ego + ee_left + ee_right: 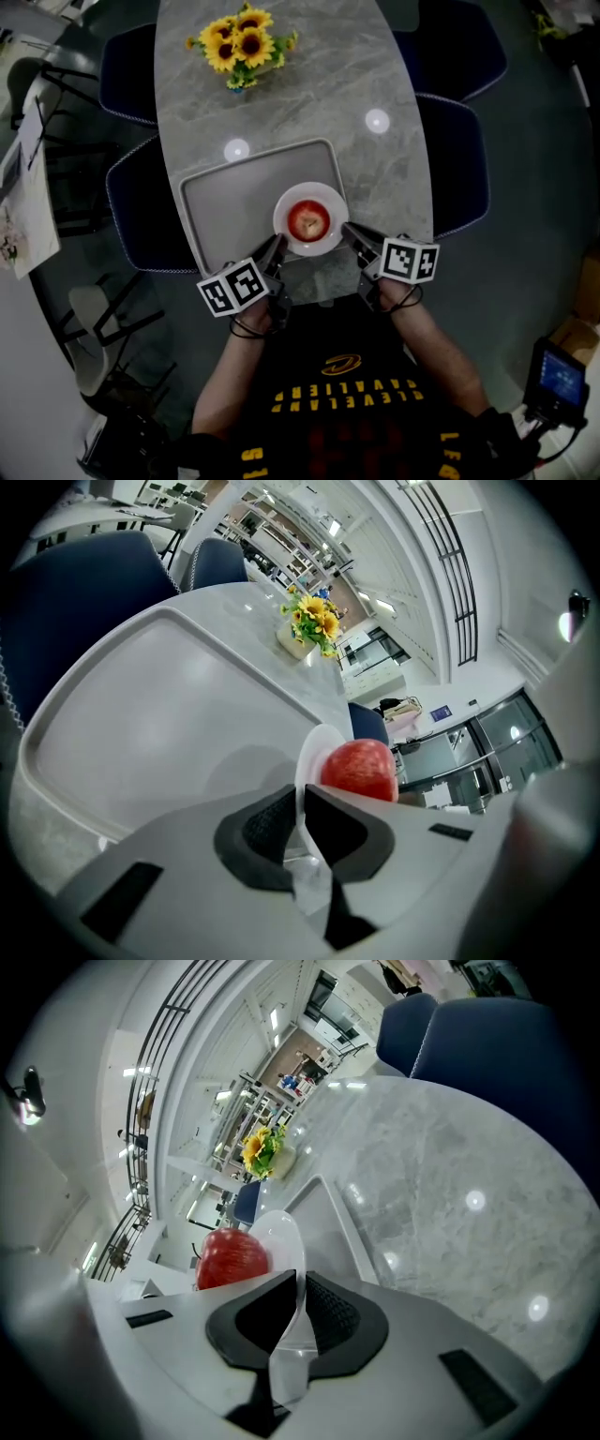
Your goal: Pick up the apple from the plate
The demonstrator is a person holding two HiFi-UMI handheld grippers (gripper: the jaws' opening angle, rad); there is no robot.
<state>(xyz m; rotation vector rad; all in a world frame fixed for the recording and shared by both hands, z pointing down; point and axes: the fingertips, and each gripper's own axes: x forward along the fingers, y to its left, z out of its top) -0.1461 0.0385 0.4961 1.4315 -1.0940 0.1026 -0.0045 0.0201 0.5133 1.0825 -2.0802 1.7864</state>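
A white plate (285, 208) is seen over the near right corner of a grey tray (225, 202), which lies on a grey marbled table (281, 103). Nothing but the plate is seen on or over the tray. Whether the plate rests on the tray or is raised just clear of it cannot be settled from the head view.

The plate is gripped from both sides. The left gripper (278, 246) is pinched onto the near left rim, with the thin white edge caught between its dark pads. The right gripper (349, 230) is clamped in the same way onto the near right rim.

Only the apple (309, 220) is carried in the plate, at about its middle, and it is touched by neither gripper. It is shown as round, red and glossy, with a paler yellowish patch on its top in the head view; from each gripper view its red side is seen rising above the plate's rim.

A bunch of sunflowers (239, 42) stands at the far end of the table, and dark blue chairs (127, 70) are set along both sides.
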